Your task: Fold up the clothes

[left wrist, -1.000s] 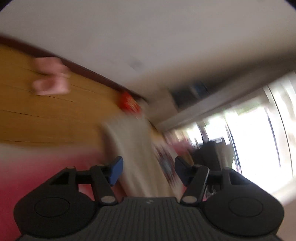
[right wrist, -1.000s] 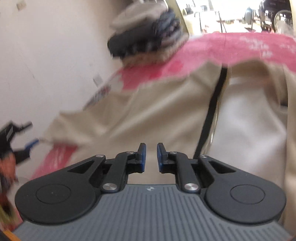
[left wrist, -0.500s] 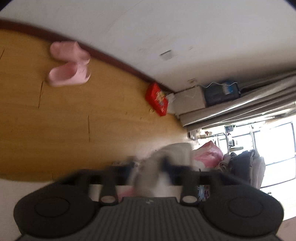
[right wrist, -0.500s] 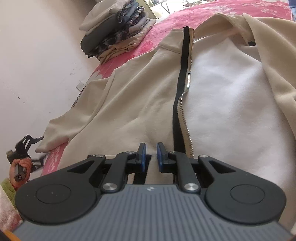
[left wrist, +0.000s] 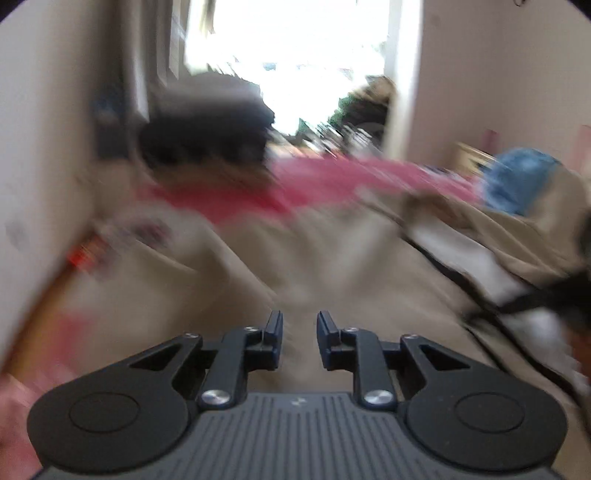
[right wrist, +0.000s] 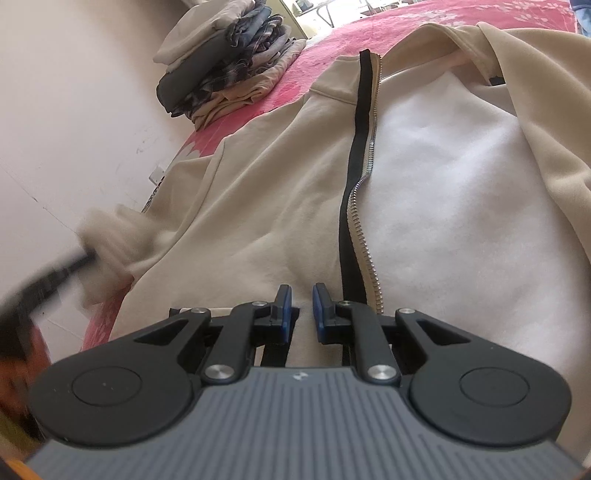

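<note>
The right gripper (right wrist: 298, 298) pinches the jacket (right wrist: 258, 206) hem; the left gripper (left wrist: 299, 325), jaws just reopened narrowly and empty, may drag its sleeve crooked.

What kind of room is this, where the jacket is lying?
Probably a bedroom. The cream zip jacket is spread on what looks like a bed with a pink cover, a pile of folded clothes sits against the wall, and a bright window shows beyond.

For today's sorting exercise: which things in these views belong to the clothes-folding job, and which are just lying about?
Job:
- cream zip-up fleece jacket with black zipper tape
- right gripper, pinching its hem
- left gripper

Lying about:
- stack of folded clothes
- pink floral bedspread
- blue cloth
</note>
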### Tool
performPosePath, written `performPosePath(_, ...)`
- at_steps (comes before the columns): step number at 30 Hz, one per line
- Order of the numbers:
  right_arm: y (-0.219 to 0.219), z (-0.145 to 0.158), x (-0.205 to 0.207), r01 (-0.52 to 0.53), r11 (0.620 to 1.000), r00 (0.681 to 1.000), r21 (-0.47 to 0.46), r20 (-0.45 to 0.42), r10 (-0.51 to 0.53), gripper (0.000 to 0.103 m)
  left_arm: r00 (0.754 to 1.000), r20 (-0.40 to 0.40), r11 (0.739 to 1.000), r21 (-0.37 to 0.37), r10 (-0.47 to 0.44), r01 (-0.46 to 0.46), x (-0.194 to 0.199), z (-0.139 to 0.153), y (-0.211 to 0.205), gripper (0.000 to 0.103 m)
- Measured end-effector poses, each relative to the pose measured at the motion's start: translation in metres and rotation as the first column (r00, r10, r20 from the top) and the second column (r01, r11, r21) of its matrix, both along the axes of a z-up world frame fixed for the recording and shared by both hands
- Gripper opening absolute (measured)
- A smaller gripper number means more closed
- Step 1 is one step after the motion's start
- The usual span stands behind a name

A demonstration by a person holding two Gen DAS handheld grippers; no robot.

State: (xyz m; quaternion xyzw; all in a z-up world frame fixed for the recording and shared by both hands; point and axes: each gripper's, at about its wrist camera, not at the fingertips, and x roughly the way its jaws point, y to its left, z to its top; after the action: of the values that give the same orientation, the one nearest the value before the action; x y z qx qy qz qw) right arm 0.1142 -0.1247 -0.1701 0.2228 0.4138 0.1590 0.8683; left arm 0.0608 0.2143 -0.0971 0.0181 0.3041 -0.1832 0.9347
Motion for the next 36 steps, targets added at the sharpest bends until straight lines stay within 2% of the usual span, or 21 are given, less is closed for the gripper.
performPosePath(1, 0.000, 0.000, 0.000, 0.001, 1.000, 1.000, 0.004, 0.000, -0.001, 0.012, 0.999, -0.029, 1.000, -0.017, -0.025, 0.025, -0.006, -0.004, -0.005, 0.026)
performPosePath(3, -0.001, -0.002, -0.001, 0.005, 1.000, 1.000, 0.014, 0.001, -0.005, 0.012, 1.000, -0.002, 0.998, -0.059, 0.003, -0.003, -0.020, -0.001, 0.003, 0.044)
performPosePath(6, -0.003, -0.004, -0.001, 0.014, 0.999, 1.000, 0.034, 0.002, -0.015, 0.012, 0.997, 0.043, 0.986, -0.154, 0.065, -0.058, -0.030, 0.018, 0.017, 0.051)
performPosePath(9, -0.005, -0.006, -0.002, 0.025, 0.998, 1.000, 0.054, 0.000, -0.025, 0.012, 0.982, 0.081, 0.975, -0.160, 0.170, -0.155, -0.026, 0.020, 0.033, 0.065)
performPosePath(10, -0.006, -0.007, -0.002, 0.029, 0.998, 1.000, 0.060, 0.000, -0.029, 0.012, 0.976, 0.075, 0.970, -0.151, 0.204, -0.191, -0.019, 0.018, 0.036, 0.067)
performPosePath(12, -0.006, -0.007, -0.003, 0.037, 0.997, 0.999, 0.072, -0.001, -0.037, 0.012, 0.965, 0.050, 0.959, -0.138, 0.258, -0.249, -0.002, 0.013, 0.044, 0.082)
performPosePath(16, -0.008, -0.009, -0.007, 0.053, 0.994, 0.999, 0.091, -0.005, -0.053, 0.012, 0.972, -0.057, 0.964, -0.132, 0.226, -0.232, 0.035, -0.007, 0.049, 0.082)
performPosePath(17, -0.008, -0.010, -0.008, 0.056, 0.994, 0.998, 0.093, -0.010, -0.055, 0.012, 0.973, -0.080, 0.965, -0.136, 0.216, -0.225, 0.043, -0.012, 0.049, 0.079)
performPosePath(19, -0.008, -0.010, -0.009, 0.064, 0.993, 0.998, 0.097, -0.009, -0.064, 0.012, 0.971, -0.088, 0.960, -0.151, 0.224, -0.235, 0.046, -0.014, 0.051, 0.064)
performPosePath(20, -0.008, -0.011, -0.010, 0.068, 0.993, 0.998, 0.099, -0.008, -0.068, 0.012, 0.969, -0.091, 0.957, -0.159, 0.229, -0.241, 0.047, -0.015, 0.052, 0.048)
performPosePath(21, -0.007, -0.011, -0.010, 0.072, 0.992, 0.997, 0.101, -0.007, -0.072, 0.012, 0.968, -0.094, 0.955, -0.166, 0.233, -0.246, 0.048, -0.016, 0.053, 0.027)
performPosePath(22, -0.007, -0.011, -0.010, 0.077, 0.992, 0.997, 0.104, -0.005, -0.076, 0.012, 0.965, -0.092, 0.947, -0.189, 0.245, -0.259, 0.047, -0.016, 0.056, 0.015)
performPosePath(23, -0.007, -0.012, -0.011, 0.079, 0.991, 0.997, 0.105, -0.004, -0.079, 0.012, 0.962, -0.090, 0.939, -0.213, 0.258, -0.271, 0.046, -0.016, 0.059, 0.010)
performPosePath(26, -0.007, -0.012, -0.011, 0.078, 0.991, 0.997, 0.106, -0.001, -0.079, 0.012, 0.930, -0.026, 0.888, -0.286, 0.367, -0.359, 0.031, 0.002, 0.081, 0.009)
performPosePath(28, -0.007, -0.012, -0.010, 0.071, 0.992, 0.997, 0.104, 0.002, -0.072, 0.012, 0.852, 0.048, 0.816, -0.321, 0.521, -0.481, 0.014, 0.026, 0.111, 0.009)
performPosePath(29, -0.008, -0.012, -0.010, 0.069, 0.992, 0.998, 0.105, 0.003, -0.069, 0.012, 0.783, 0.075, 0.759, -0.314, 0.618, -0.570, 0.006, 0.037, 0.129, 0.009)
performPosePath(31, -0.009, -0.013, -0.010, 0.066, 0.992, 0.998, 0.109, 0.006, -0.067, 0.012, 0.624, 0.114, 0.628, -0.273, 0.773, -0.729, -0.005, 0.052, 0.164, 0.017)
performPosePath(32, -0.010, -0.013, -0.010, 0.066, 0.991, 0.998, 0.114, 0.007, -0.067, 0.012, 0.542, 0.130, 0.556, -0.237, 0.831, -0.796, -0.008, 0.056, 0.180, 0.034)
performPosePath(33, -0.010, -0.014, -0.011, 0.067, 0.990, 0.998, 0.120, 0.007, -0.069, 0.012, 0.456, 0.111, 0.469, -0.180, 0.883, -0.864, -0.009, 0.056, 0.200, 0.051)
performPosePath(34, -0.011, -0.015, -0.011, 0.069, 0.990, 0.997, 0.126, 0.007, -0.070, 0.012, 0.400, 0.096, 0.410, -0.145, 0.912, -0.900, -0.012, 0.051, 0.215, 0.055)
performPosePath(36, -0.012, -0.016, -0.012, 0.072, 0.988, 0.997, 0.139, 0.008, -0.074, 0.012, 0.285, 0.070, 0.290, -0.077, 0.956, -0.954, -0.019, 0.040, 0.243, 0.057)
